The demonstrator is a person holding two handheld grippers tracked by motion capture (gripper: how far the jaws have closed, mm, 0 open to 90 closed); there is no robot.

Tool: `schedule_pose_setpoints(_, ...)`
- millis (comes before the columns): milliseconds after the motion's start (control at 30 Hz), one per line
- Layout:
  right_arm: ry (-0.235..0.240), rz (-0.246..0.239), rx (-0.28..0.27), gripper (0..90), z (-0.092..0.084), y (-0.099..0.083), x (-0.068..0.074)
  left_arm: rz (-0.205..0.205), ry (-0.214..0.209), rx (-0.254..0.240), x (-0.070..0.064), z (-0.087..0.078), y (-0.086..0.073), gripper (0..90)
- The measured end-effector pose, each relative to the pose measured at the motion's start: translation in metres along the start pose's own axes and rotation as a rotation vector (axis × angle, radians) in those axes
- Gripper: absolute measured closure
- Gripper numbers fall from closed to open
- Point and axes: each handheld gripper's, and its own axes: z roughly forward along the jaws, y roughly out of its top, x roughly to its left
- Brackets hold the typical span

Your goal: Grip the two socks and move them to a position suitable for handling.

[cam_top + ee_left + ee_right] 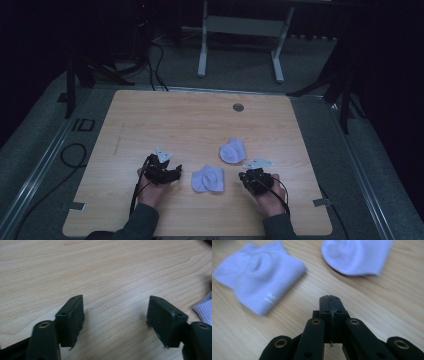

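Your right gripper [329, 298] is pressed fully closed on nothing, with the folded sock [259, 272] ahead to its left on the table [150, 120]. The second sock [358, 256] lies ahead-right. Your left gripper [115, 320] gapes wide and empty, the folded sock just beyond its right jaw.

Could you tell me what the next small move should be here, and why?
Probably open the right hand-held gripper and ease it toward the near sock: its jaws are shut on nothing, and both socks lie loose on the table, the far sock apart from the near one. The left hand-held gripper waits open beside it.
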Motion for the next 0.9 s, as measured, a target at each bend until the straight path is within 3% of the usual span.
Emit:
schedule_pose_setpoints(300,0.065,-0.106,0.012,89.3,0.005,0.027,0.028,-0.007,0.006,0.011,0.000,-0.003,0.001,44.1)
schedule_pose_setpoints(400,0.130,-0.118,0.006,89.4,0.007,0.037,0.039,-0.003,0.004,0.014,-0.001,-0.004,0.001,46.3)
schedule_pose_setpoints(467,0.147,-0.144,0.009,89.3,0.008,0.042,0.048,-0.004,0.002,0.013,-0.001,-0.004,0.001,46.6)
schedule_pose_setpoints(733,0.195,-0.207,0.052,82.6,0.023,0.054,0.076,-0.002,-0.001,0.011,-0.001,-0.003,0.001,47.0)
schedule_pose_setpoints(900,0.201,-0.221,0.085,77.7,0.036,0.055,0.083,-0.002,-0.001,0.010,-0.001,-0.003,0.001,46.6)
